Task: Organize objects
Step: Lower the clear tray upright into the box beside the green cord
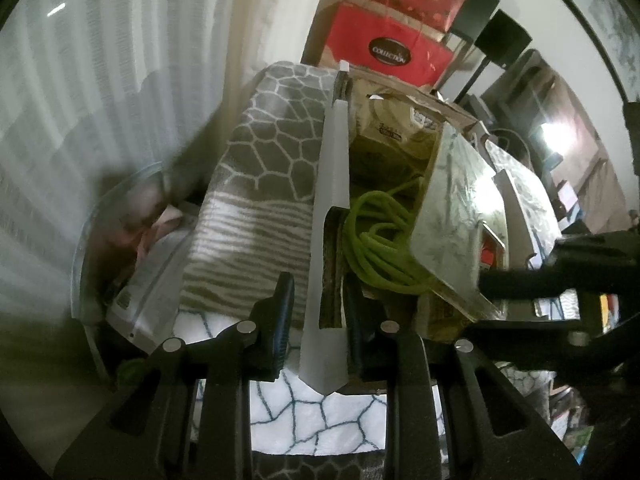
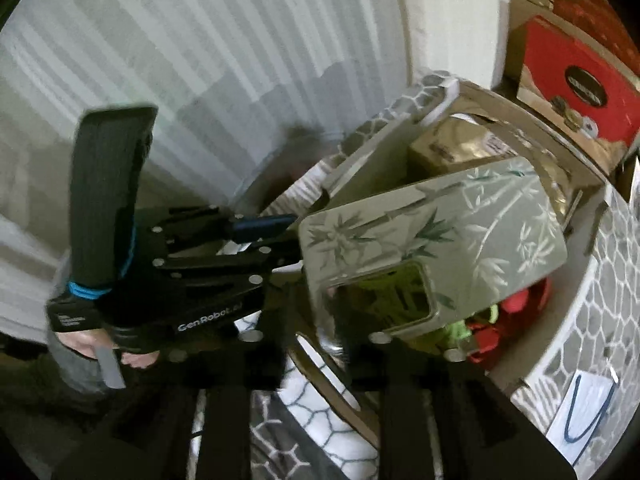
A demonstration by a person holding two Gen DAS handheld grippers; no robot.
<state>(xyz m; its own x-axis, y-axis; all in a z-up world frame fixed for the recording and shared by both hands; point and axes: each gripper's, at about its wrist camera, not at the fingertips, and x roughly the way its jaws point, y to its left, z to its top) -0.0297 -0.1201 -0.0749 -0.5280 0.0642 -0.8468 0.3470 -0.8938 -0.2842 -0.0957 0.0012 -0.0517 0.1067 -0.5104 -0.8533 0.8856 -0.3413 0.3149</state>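
Note:
My left gripper point(image 1: 320, 332) is shut on the near wall of a fabric storage box point(image 1: 260, 160), which has a grey-and-white honeycomb print; its white rim and a cardboard liner stand between the jaws. Inside the box lie a coiled green cord point(image 1: 376, 240), tan packets point(image 1: 400, 128) and a bamboo-printed phone case point(image 1: 448, 216). In the right wrist view the phone case point(image 2: 460, 232) rests tilted on the contents, over something red point(image 2: 516, 312). My right gripper point(image 2: 330, 344) is blurred and stands open just below the case's lower corner, its pads apart from it. The left gripper point(image 2: 288, 240) is at its left.
A red gift box point(image 1: 384, 52) and stacked cartons stand behind the storage box. A white pleated curtain point(image 1: 100, 80) fills the left. A clear round container point(image 1: 92, 240) with papers sits left of the box. A small white paper bag point(image 2: 580, 412) leans on the box's outer wall point(image 2: 600, 320).

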